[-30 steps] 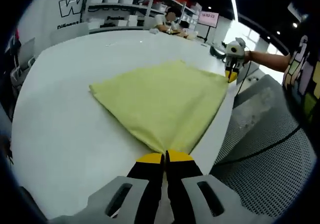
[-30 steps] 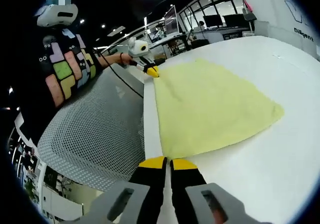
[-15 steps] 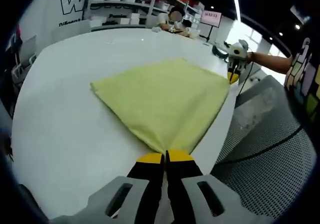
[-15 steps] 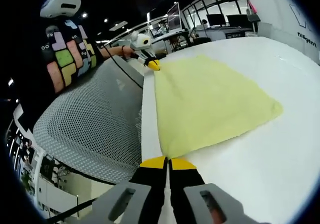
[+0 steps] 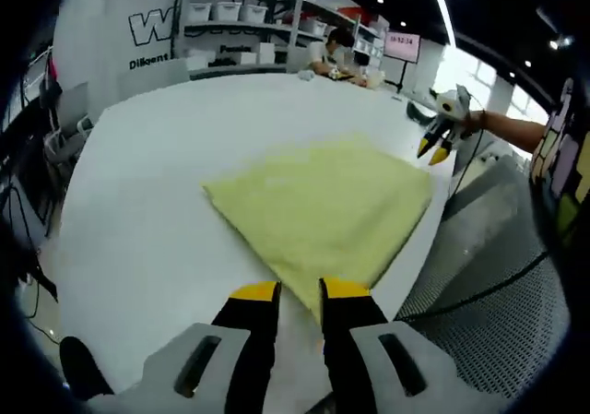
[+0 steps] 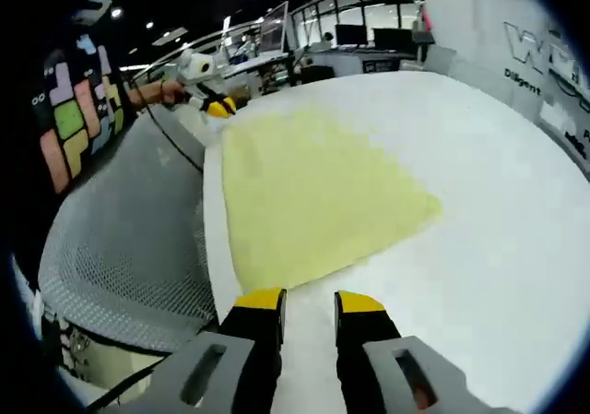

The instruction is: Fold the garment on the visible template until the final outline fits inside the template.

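Both grippers, left gripper and right gripper, have released the one soft yellow cloth; their jaws now stand narrowly apart, at 6 o'clock on the smooth white table.

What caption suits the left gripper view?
Open left gripper above folded yellow cloth garment on white table.

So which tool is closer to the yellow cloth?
Neither clearly. The left tool is open at one near corner of the yellow cloth; the right tool is open just off the other corner, not gripping it.
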